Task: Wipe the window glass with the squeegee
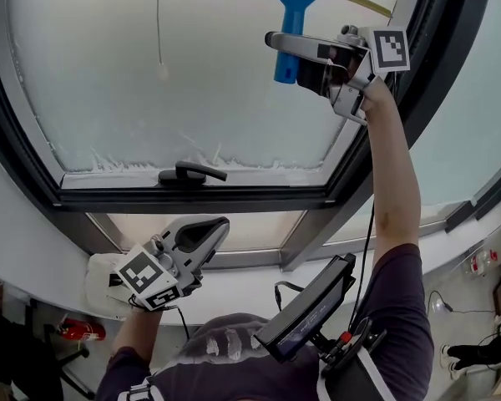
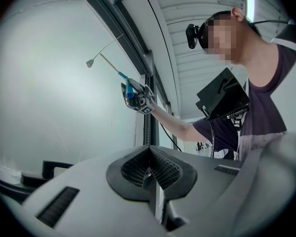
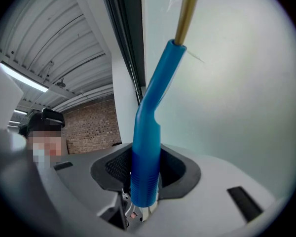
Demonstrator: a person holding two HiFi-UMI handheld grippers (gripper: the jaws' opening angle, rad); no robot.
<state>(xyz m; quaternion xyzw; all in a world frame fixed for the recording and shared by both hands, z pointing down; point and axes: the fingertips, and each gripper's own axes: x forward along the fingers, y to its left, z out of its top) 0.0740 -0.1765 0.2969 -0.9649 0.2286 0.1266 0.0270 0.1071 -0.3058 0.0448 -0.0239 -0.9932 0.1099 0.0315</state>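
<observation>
A dark frame (image 1: pixel 192 199) carries a black handle (image 1: pixel 192 174) that lies level along its lower rail. A thin cord (image 1: pixel 159 15) comes down in front and ends in a small pale knob (image 1: pixel 162 72). Below the frame runs a white sill (image 1: pixel 33 249). A black screen (image 1: pixel 309 307) sits tilted in front of a dark shirt (image 1: pixel 234 349), and a cable (image 1: pixel 368 241) runs up beside it. A red object (image 1: pixel 75 330) lies on the floor at lower left; what it is cannot be told. The right gripper view shows a brick wall (image 3: pixel 89 132) under a ribbed ceiling (image 3: pixel 64 33) with a strip light (image 3: pixel 22 78).
</observation>
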